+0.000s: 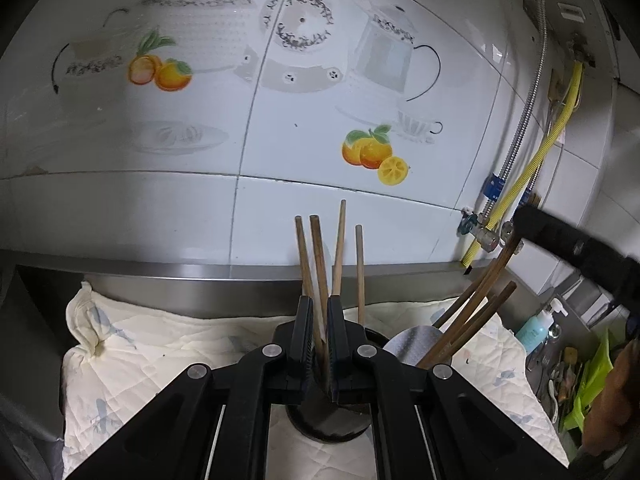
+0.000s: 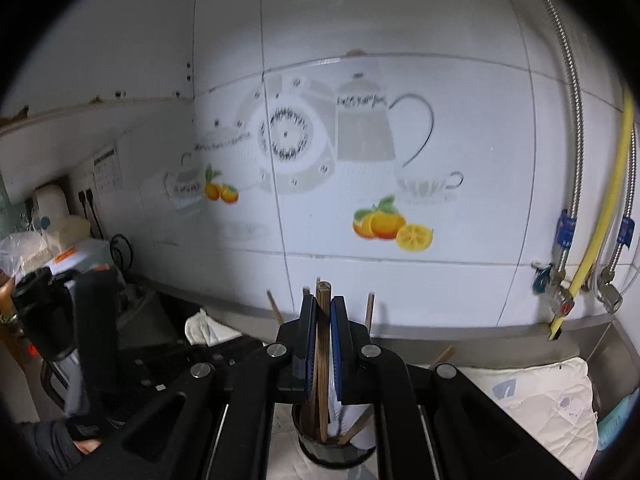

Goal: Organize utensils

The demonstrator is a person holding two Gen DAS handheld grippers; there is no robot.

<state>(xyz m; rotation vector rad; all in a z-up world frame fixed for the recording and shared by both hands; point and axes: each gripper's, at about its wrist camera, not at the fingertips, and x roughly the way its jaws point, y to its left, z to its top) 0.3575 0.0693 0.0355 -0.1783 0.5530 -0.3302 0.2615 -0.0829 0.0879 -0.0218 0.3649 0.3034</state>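
Left view: four brown wooden chopsticks [image 1: 320,264] near upright, tips up, in dark round holder [image 1: 328,428] on pale quilted cloth [image 1: 132,360]; black left gripper [image 1: 320,336] clamped on one. Four more lean right. Right view: black right gripper [image 2: 322,344] clamped on upright chopstick [image 2: 322,320] over holder.

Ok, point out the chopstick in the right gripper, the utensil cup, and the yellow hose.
chopstick [image 2: 322,320], right wrist view, upper shaft.
utensil cup [image 2: 320,454], right wrist view, front wall.
yellow hose [image 1: 536,162], left wrist view, mid-length.
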